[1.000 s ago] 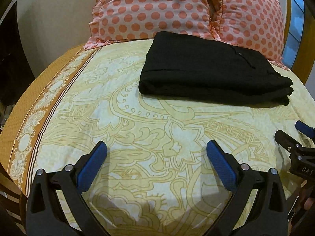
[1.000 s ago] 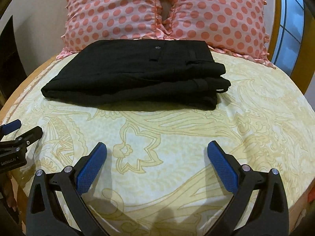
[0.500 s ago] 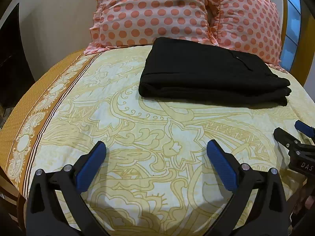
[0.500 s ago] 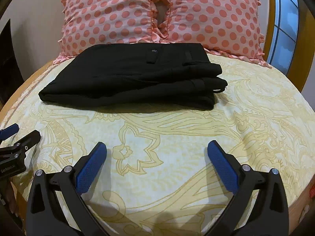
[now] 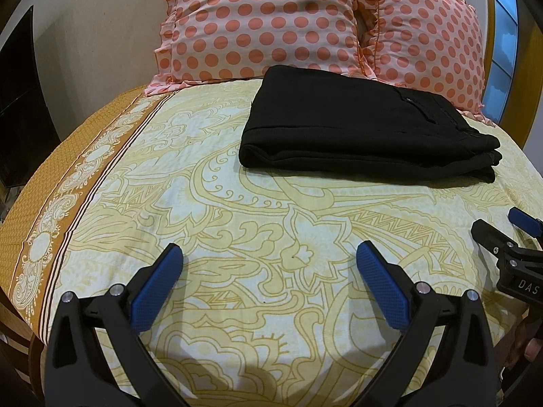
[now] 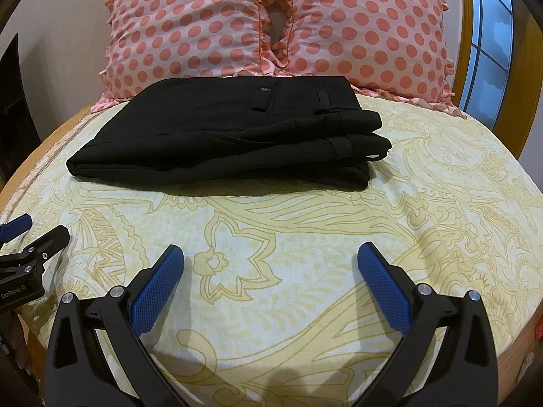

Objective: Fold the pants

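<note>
The black pants (image 5: 359,129) lie folded in a flat stack on the yellow patterned bedsheet (image 5: 237,224), just in front of the pillows; they also show in the right wrist view (image 6: 230,132) with a back pocket button on top. My left gripper (image 5: 269,257) is open and empty, well short of the pants. My right gripper (image 6: 271,257) is open and empty too, also short of them. Each gripper shows at the edge of the other's view, the right one (image 5: 505,234) and the left one (image 6: 30,234).
Two pink pillows with orange dots (image 6: 190,23) (image 6: 370,30) lean at the head of the bed. A wooden headboard and a window (image 6: 488,34) are at the right. The sheet's brown border (image 5: 68,200) runs along the left bed edge.
Both grippers have drawn back a little and tilted down, so the pants and pillows sit lower in the views. The pants have not moved.
</note>
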The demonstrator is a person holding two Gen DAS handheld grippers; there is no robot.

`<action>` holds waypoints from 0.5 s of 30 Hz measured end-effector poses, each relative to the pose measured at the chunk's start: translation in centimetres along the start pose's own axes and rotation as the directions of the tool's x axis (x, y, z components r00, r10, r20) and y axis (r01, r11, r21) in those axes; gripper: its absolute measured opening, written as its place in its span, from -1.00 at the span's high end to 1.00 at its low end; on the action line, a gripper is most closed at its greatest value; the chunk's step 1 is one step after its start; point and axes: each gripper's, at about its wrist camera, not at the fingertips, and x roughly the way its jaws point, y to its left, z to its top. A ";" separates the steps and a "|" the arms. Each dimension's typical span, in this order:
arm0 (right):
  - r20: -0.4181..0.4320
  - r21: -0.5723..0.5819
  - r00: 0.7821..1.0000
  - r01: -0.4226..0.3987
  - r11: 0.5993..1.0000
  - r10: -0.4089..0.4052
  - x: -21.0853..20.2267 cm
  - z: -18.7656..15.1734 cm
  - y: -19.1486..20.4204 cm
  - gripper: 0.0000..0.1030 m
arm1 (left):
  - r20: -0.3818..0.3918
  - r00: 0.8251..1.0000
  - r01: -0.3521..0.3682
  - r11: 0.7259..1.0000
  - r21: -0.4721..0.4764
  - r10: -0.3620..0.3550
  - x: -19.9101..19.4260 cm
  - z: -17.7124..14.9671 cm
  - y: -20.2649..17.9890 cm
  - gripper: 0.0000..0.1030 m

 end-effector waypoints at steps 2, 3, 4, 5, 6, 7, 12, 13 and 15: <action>-0.001 0.000 1.000 0.000 1.000 0.000 0.0 0.0 0.0 -0.97 | 0.000 1.000 0.000 1.000 0.000 0.000 0.0 0.0 0.0 -0.97; -0.001 0.000 1.000 0.000 1.000 0.000 0.0 0.0 0.0 -0.97 | 0.000 1.000 0.000 1.000 0.000 0.000 0.0 0.0 0.0 -0.97; 0.000 0.000 1.000 0.000 1.000 0.000 0.0 0.0 0.0 -0.97 | 0.000 1.000 0.000 1.000 0.000 0.000 0.0 0.0 0.0 -0.97; 0.000 0.000 1.000 0.000 1.000 0.000 0.0 0.0 0.0 -0.97 | 0.000 1.000 -0.001 1.000 0.000 0.001 0.0 0.0 0.0 -0.97; 0.001 0.000 1.000 0.000 1.000 0.000 0.0 0.0 0.0 -0.97 | 0.000 1.000 0.000 1.000 0.000 0.000 0.0 0.0 0.0 -0.97; 0.001 0.000 1.000 0.000 1.000 0.000 0.0 0.0 0.0 -0.97 | 0.000 1.000 -0.001 1.000 -0.001 0.001 0.0 0.0 0.0 -0.97; 0.003 0.000 1.000 0.001 1.000 -0.001 0.0 0.0 0.0 -0.97 | 0.001 1.000 -0.001 1.000 -0.001 0.001 0.0 0.0 -0.1 -0.97; 0.003 0.001 1.000 0.002 1.000 -0.002 -0.1 0.1 0.0 -0.97 | 0.001 1.000 -0.002 1.000 -0.002 0.002 0.0 0.0 -0.1 -0.97; 0.003 0.002 1.000 0.002 1.000 -0.002 0.0 0.0 0.0 -0.97 | 0.001 1.000 -0.002 1.000 -0.002 0.002 0.0 0.0 -0.1 -0.97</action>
